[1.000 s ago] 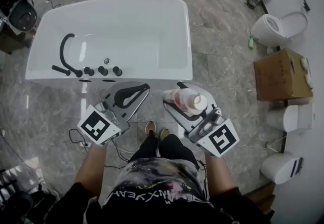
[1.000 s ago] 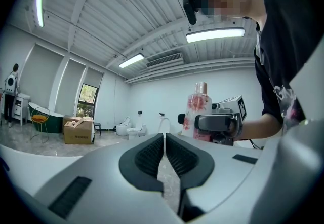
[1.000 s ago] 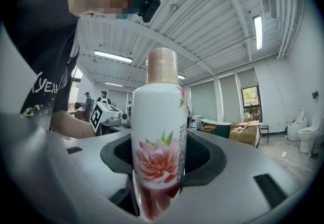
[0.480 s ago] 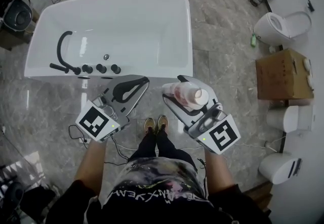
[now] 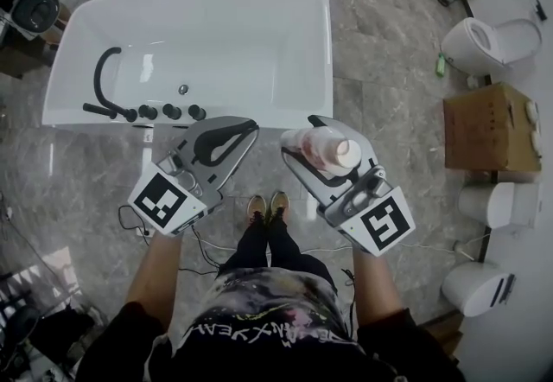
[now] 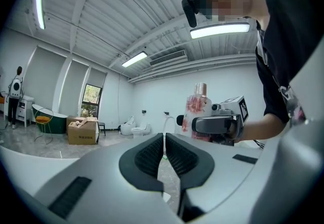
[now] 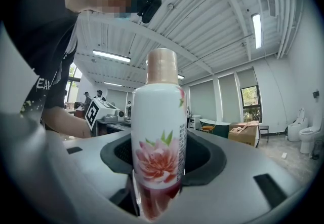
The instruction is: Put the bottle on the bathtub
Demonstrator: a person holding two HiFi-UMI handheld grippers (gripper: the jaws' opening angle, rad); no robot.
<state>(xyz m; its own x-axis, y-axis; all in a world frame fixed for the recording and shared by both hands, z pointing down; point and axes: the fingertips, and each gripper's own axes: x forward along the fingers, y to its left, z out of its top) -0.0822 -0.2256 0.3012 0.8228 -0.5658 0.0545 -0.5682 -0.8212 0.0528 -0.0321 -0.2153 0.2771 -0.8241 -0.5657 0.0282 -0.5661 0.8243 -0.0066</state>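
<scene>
From above I get only the cap and shoulder of the bottle (image 5: 328, 149); its body is buried between the fingers of the right gripper (image 5: 318, 136), and in the right gripper view its base is cut off by the gripper's own grey shell (the small print down the label is too fine for me to read). What I can say: the right fingers (image 7: 205, 159) are clamped on the bottle's lower body, a black pad on either side; it stands upright, with a pink flower on its white label. The left gripper (image 5: 248, 124) carries nothing; its fingers (image 6: 147, 153) are together, only a thin seam between the pads. The bottle hangs in the air, drawn over the marble floor (image 5: 389, 69) just short of the near rim of the bathtub (image 5: 327, 43), not on it; how close the tips come to that rim I cannot judge, since they cover it. The black tap hose (image 5: 105, 82) and its knobs (image 5: 173, 111) sit on the tub's near ledge to the left, well clear of the bottle; a cardboard box (image 5: 484, 125) is off to the right.

Against a second ago, both grippers have closed in on the tub: a strip of floor showed between tips and rim then, and now the tips overlap it; the clamp on the bottle looks unchanged.
</scene>
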